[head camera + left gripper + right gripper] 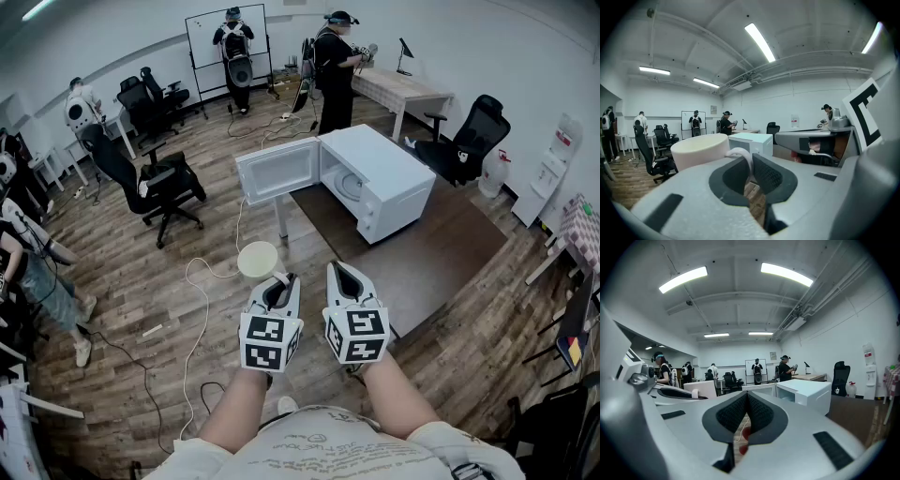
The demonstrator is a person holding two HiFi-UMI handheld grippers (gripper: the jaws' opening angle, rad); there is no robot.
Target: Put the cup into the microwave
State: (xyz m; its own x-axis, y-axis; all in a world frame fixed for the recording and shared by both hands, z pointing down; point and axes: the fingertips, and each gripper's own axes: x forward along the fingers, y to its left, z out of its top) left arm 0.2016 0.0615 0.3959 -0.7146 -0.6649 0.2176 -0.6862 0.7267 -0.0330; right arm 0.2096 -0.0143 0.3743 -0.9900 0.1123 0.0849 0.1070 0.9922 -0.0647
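A cream cup [258, 259] hangs in the air over the wooden floor, held by its handle in my left gripper [281, 279]. In the left gripper view the handle [742, 154] is pinched between the shut jaws of the left gripper [750, 171], and the cup body [699, 150] sits to the left of them. The white microwave [375, 180] stands ahead on a brown table [441, 248], its door [278, 170] swung wide open to the left. It also shows in the distance as the microwave [751, 140] and microwave [806, 392]. My right gripper [345, 270] [746, 409] is shut with nothing in it.
A white cable [199, 309] loops over the floor below the cup. Black office chairs [155, 183] stand at the left and another chair [469, 141] behind the microwave. Several people stand at the back by a whiteboard [216, 36] and a wooden desk [403, 91].
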